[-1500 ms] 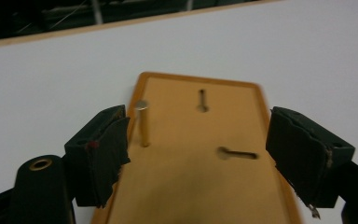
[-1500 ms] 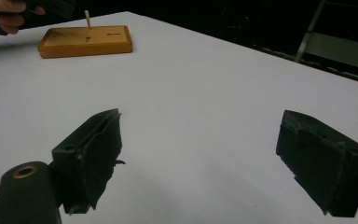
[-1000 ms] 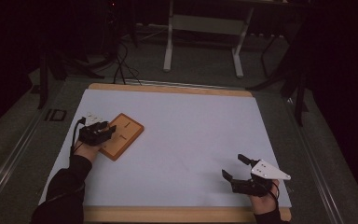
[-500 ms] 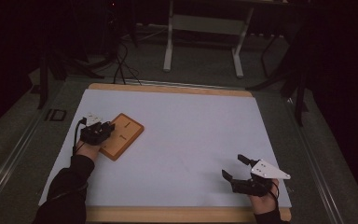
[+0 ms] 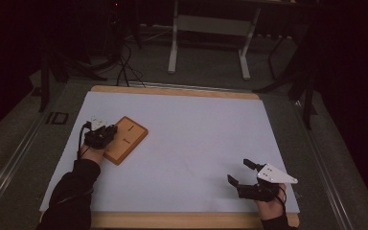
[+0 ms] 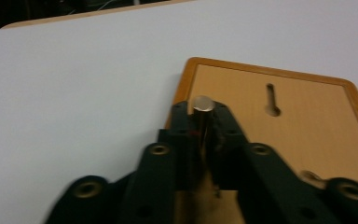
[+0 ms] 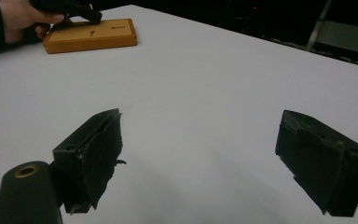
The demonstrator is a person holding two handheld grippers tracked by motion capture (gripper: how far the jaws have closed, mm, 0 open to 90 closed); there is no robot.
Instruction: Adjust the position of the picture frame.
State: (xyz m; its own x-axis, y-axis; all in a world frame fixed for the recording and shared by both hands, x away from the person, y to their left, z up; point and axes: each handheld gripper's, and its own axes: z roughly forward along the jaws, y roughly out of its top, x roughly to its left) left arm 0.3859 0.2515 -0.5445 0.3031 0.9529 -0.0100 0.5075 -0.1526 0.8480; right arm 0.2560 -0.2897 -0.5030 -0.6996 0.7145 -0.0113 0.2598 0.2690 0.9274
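Gripping, left gripper (image 6: 204, 128): jaws have just been closing and now clamp a metal pin (image 6: 202, 105) between the pads; seen in the left gripper view
Pin, appearance: short cylinder, pale metallic, flat round end face turned toward the camera, body dark where the jaws shade it
Pin, position: held between the jaw tips, over the near left corner region of the wooden board (image 6: 303, 121); whether its far end touches the board cannot be told
Right gripper (image 5: 242, 173): jaws spread wide, nothing between them; held near the front right edge of the table (image 5: 187, 221), well apart from the board
Board, appearance: flat rectangular block, orange-brown wood, rounded corners, raised darker rim, one keyhole-shaped slot (image 6: 271, 99) in the face
Board, position: lying flat on the white sheet (image 5: 196, 139), on the left side of the table, turned at an angle to the table edges
Left hand (image 5: 95, 152): at the near left end of the board, dark sleeve behind it
Far field: dark floor, a pale metal frame stand (image 5: 208, 26) beyond the table
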